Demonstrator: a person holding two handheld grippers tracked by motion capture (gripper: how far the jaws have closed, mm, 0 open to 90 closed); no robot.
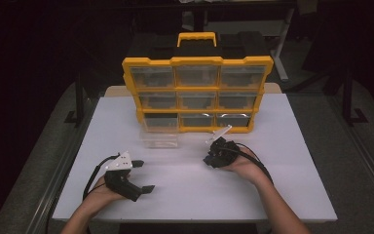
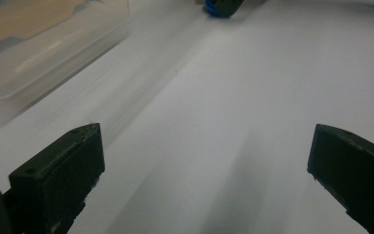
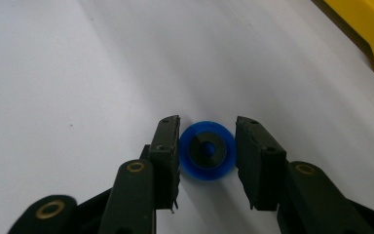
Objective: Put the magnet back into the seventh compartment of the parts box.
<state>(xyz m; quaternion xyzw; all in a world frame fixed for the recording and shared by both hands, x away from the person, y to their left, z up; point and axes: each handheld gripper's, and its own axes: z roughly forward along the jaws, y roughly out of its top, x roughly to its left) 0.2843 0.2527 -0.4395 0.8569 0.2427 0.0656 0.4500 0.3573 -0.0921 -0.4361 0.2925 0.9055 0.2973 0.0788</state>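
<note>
Surface (image 1: 282, 195): white, flat, mostly bare; suited to a low, level approach.
Organizer (image 1: 197, 92): yellow frame, black handle, clear drawers in three rows, upright at far edge of surface; bottom-left bay appears vacated.
Clear drawer (image 1: 159, 138): resting on surface just in front of bottom-left bay; probable destination for the small part, judged from layout alone.
Left gripper (image 1: 143, 176): jaws spread wide, empty, low over bare surface, well apart from the part; keep parked clear of drawer.
Right gripper (image 3: 207, 152): jaws flanking the part, one on each side; left jaw touching or nearly so, slight gap at right jaw; not yet clenched.
Blue wheel (image 3: 207, 151): small blue disc with dark hub, lying on surface between right jaws, near organizer front. Center, close squarely across rim, confirm grip before lifting.
</note>
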